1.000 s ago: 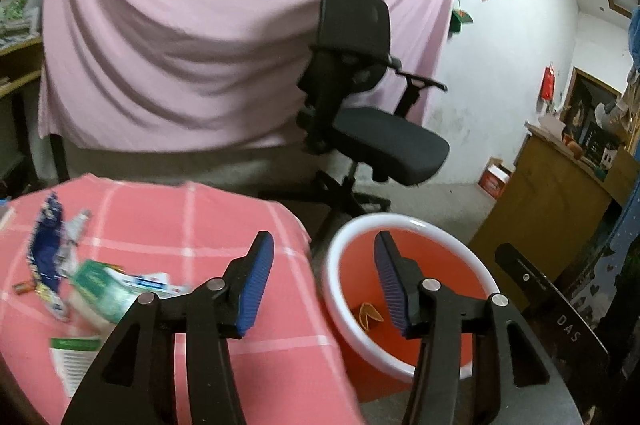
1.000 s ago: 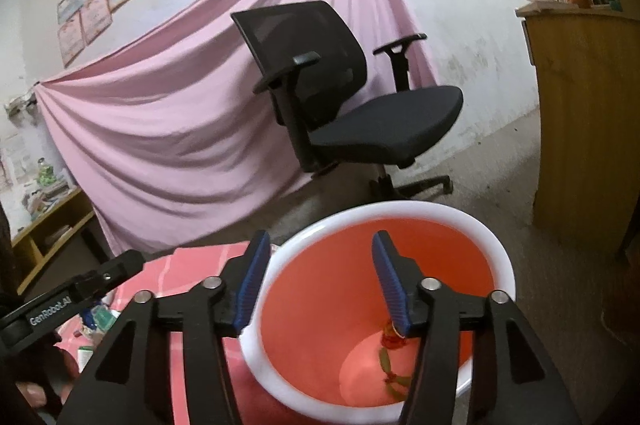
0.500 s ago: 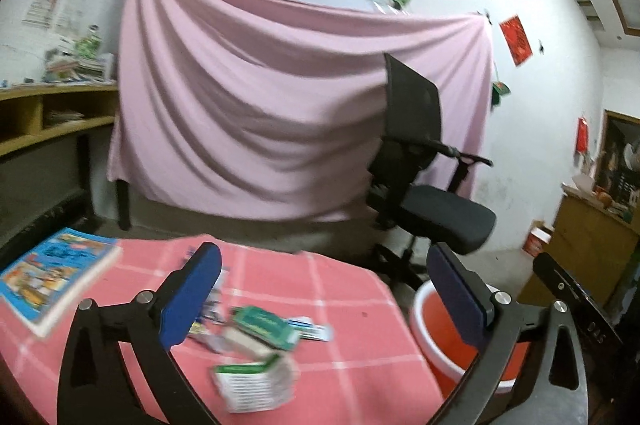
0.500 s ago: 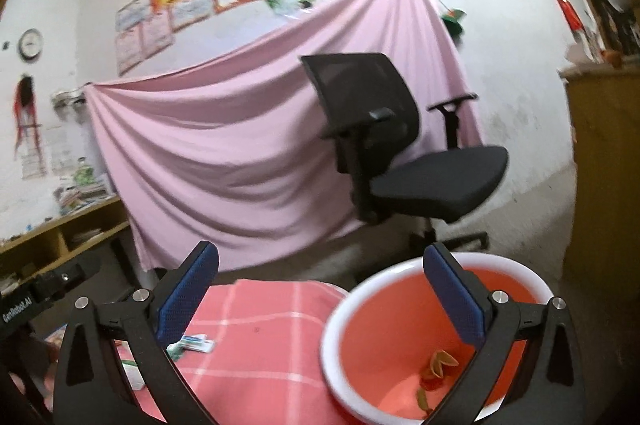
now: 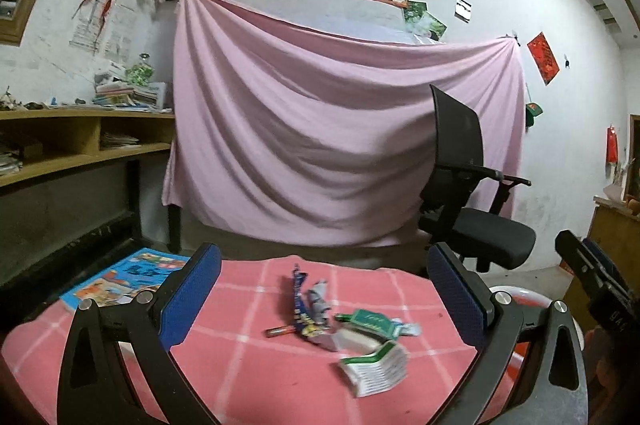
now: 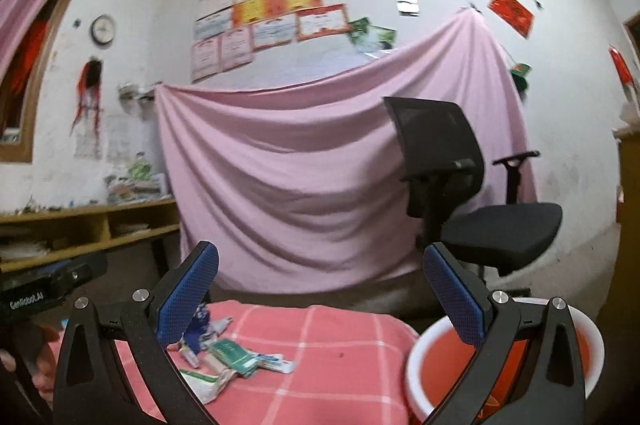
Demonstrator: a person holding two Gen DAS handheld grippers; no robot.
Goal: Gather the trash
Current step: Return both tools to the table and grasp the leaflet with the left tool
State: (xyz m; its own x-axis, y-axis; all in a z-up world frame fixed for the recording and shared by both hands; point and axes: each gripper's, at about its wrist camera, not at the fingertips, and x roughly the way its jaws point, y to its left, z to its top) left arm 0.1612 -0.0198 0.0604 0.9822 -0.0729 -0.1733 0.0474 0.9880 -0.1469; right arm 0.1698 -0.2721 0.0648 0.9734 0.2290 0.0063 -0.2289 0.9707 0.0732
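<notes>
- Left gripper (image 5: 324, 289) was held wide, fingers (image 5: 191, 295) just released, nothing between them.
- Right gripper (image 6: 320, 291) was likewise spread, fingers (image 6: 188, 299) just opened, nothing gripped.
- Trash pile (image 5: 348, 329) was seen loose on the pink checked worktop (image 5: 256, 365), wrappers and green packets clustered at 5 o'clock of centre.
- Orange bin (image 6: 448, 361) was seen off the worktop's 3 o'clock edge.
- A book (image 5: 120, 277) lay at the worktop's 10 o'clock corner.

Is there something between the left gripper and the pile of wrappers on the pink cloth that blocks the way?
Nothing visible does. The left gripper is open and empty, and only bare pink cloth lies between it and the pile of wrappers.
</notes>
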